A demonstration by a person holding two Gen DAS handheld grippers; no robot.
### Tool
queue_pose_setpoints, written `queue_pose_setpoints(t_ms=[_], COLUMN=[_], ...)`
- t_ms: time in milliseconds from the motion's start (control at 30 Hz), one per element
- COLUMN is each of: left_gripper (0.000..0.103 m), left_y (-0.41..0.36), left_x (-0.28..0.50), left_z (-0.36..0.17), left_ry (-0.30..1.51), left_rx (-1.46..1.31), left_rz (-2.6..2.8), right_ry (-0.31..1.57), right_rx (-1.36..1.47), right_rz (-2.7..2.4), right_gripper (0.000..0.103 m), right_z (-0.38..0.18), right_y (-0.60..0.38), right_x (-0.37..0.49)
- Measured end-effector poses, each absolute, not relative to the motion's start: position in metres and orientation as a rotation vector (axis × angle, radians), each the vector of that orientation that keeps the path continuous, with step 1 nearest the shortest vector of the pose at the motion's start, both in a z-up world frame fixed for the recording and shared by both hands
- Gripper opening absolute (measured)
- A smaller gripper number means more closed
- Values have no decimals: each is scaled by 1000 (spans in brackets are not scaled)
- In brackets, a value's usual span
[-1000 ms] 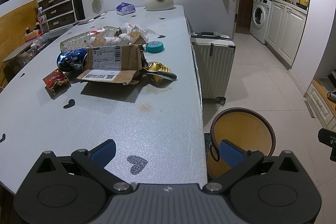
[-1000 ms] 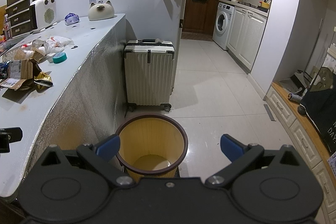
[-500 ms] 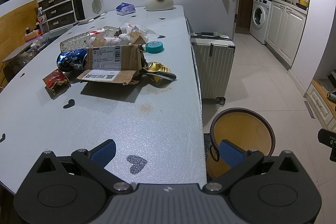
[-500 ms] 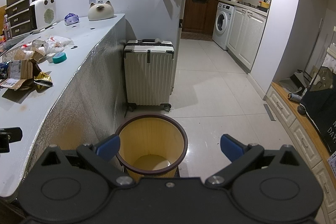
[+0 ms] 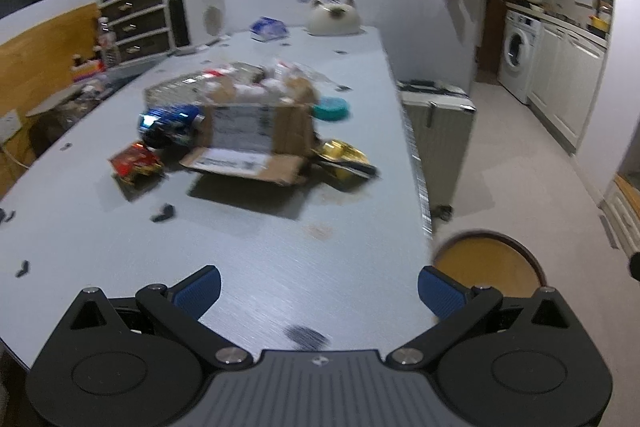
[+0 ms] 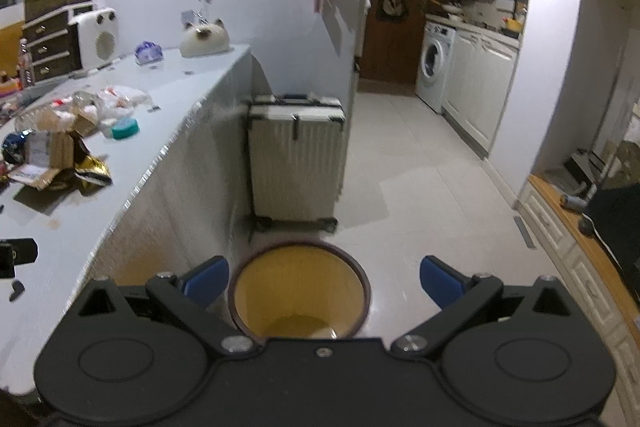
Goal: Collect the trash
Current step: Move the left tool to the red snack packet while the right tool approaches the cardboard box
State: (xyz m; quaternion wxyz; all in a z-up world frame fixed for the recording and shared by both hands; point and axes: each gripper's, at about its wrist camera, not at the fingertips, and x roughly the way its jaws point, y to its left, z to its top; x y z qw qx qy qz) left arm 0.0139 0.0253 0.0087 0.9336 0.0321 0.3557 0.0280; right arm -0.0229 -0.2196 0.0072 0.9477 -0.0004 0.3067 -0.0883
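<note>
Both claws are released and hold nothing: the left claw (image 5: 319,291) hovers over the grey surface (image 5: 248,251), the right claw (image 6: 322,280) above one round wastebasket (image 6: 299,291), its mouth facing up. Mid-frame, one blurred trash pile: a cardboard box (image 5: 256,131) lying widthwise, one red wrapper (image 5: 135,163), one gold wrapper (image 5: 344,155).

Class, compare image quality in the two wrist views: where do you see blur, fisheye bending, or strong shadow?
Left wrist view: motion blur smears the cardboard box and red wrapper; the box casts a dark shadow toward the camera. Right wrist view: sharper; the suitcase is fairly crisp, the bin rim slightly soft. Both views: dim bluish light, walls bowed by the lens, black corners.
</note>
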Motion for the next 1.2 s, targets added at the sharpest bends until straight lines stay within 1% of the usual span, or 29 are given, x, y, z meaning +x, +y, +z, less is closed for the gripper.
queue_pose_setpoints(t_ms=[500, 667, 867, 1033, 1200], left_gripper=[103, 103, 103, 103, 103], left_y=[102, 124, 164, 193, 222], left_x=[42, 47, 57, 62, 65], left_z=[20, 15, 12, 8, 5], left_ry=[632, 639, 684, 695, 680], left_rx=[-29, -30, -83, -126, -183], left_rz=[195, 217, 235, 266, 289], right_ry=[464, 427, 333, 351, 425], right_rx=[-49, -11, 48, -7, -55], right_rz=[101, 232, 399, 483, 602], right_gripper=[103, 103, 103, 103, 103], right_z=[19, 18, 19, 12, -2], right_y=[-159, -137, -110, -80, -58], right_x=[43, 74, 111, 151, 182])
